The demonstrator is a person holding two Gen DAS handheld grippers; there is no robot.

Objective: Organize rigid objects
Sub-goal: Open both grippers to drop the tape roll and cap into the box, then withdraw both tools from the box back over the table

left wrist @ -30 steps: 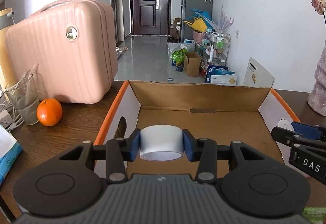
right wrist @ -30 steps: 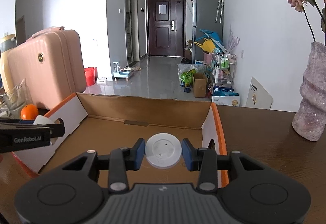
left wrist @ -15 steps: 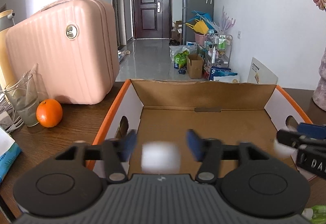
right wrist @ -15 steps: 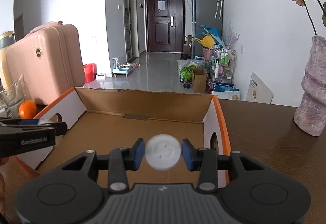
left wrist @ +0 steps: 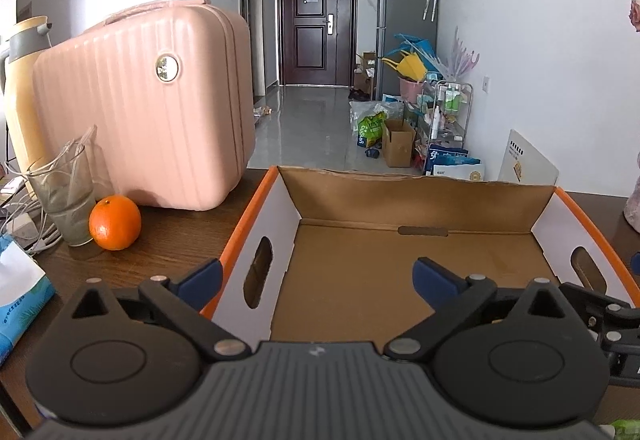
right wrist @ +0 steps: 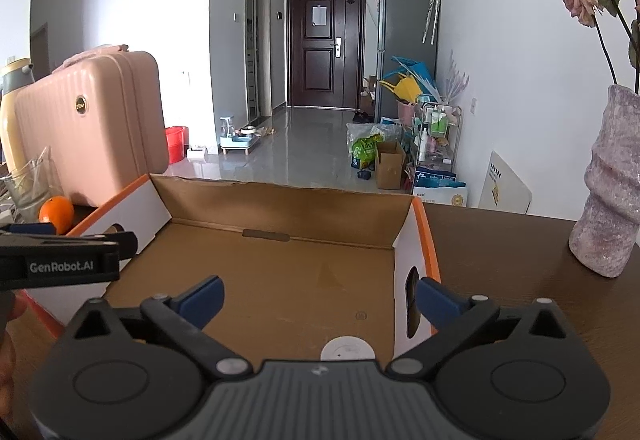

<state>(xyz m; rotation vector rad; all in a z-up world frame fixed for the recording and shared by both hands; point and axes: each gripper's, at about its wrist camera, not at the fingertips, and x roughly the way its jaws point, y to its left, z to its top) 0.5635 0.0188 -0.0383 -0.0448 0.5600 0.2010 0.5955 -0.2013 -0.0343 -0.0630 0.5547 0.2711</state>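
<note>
White disc: a flat round white plastic disc (right wrist: 347,349) with small marks on its face, lying flat on the box floor near the right wall; its near edge is hidden behind the right tool's body.
Change, disc: a second ago it was clamped between the right tool's blue pads; now it lies loose below them.
White tape roll: gripped by the left tool a second ago; now out of sight in both views, so its place cannot be told.
Box: an open brown cardboard box with orange rim and white side walls (left wrist: 424,196), oval hand-holes in both side walls, standing on the worktop.
Left tool (left wrist: 316,274): blue-padded fingers spread wide, holding nothing, one over the box's left wall and one over its floor; it has opened since the earlier frame.
Right tool (right wrist: 318,294): fingers spread wide, empty, over the box floor and right wall; opened likewise.
Worktop: dark brown wood (right wrist: 500,252).
Left of box: an orange fruit (left wrist: 115,223) touching a clear glass tumbler (left wrist: 64,196), with a pink ribbed hard-shell suitcase (left wrist: 144,104) behind.
Right of box: a mottled pink-grey vase (right wrist: 610,184), well apart.
</note>
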